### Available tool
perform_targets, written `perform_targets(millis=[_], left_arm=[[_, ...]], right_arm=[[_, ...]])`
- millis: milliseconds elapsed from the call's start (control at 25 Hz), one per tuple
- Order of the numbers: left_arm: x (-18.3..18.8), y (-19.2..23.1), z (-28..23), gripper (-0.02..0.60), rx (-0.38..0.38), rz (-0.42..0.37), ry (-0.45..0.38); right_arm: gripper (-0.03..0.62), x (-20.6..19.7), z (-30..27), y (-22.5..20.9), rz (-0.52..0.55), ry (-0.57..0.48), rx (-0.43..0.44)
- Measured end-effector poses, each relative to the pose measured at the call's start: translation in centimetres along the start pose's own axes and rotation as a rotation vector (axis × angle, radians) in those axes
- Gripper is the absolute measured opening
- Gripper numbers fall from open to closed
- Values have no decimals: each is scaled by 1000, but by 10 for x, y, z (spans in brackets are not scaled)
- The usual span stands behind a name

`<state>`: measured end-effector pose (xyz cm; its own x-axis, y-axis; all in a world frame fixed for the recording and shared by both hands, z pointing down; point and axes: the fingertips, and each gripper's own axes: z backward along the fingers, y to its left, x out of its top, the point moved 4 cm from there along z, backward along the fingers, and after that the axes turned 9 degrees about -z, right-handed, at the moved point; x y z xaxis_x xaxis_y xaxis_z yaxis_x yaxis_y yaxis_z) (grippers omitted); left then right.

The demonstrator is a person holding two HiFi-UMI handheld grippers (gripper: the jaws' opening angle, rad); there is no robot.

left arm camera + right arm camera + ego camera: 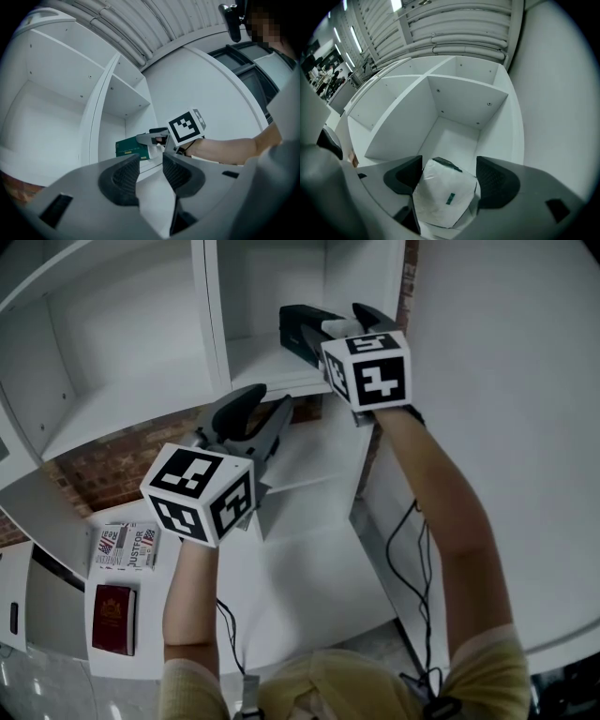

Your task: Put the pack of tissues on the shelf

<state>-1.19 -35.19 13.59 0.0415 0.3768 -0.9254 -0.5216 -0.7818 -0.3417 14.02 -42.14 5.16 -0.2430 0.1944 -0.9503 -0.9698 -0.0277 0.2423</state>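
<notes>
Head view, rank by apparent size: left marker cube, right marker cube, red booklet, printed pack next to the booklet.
1. left marker cube, though it is nearest the camera, which inflates it
2. right marker cube
3. red booklet and printed pack look about alike, so they are not ranked against each other

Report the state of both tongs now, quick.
Left tongs: open, nothing between them.
Right tongs: open, with the pack of tissues sitting between them, not clamped.

Pack of tissues (pixel 443 197) on shelf (pixel 253 357) board, between right claw (pixel 447 171) jaws, perhaps touching one, left claw (pixel 151 164) lower left.
</notes>
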Motion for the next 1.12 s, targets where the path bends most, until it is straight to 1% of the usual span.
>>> perform_targets(millis=[120,240,360,600,800,920,1120], left_arm=[[1,1,2,153,15,0,-7],[2,1,4,153,24,5,-15],[2,2,6,153,35,8,-14],[6,4,12,153,78,14,-38],[11,3,17,153,94,6,-55],[10,2,20,153,101,19,-63],[8,3,25,153,115,37,-70]], right_arm=[[331,2,2,2,59,-33,-6],[331,5,7,5,75,-61,1],[330,6,14,3,27,-80,16],[330,-2,40,-8,-117,-111,61],[330,-9,60,-7,-187,-136,94],[328,-13,73,-8,-228,-153,113],[328,-20,87,-8,-263,-164,132]])
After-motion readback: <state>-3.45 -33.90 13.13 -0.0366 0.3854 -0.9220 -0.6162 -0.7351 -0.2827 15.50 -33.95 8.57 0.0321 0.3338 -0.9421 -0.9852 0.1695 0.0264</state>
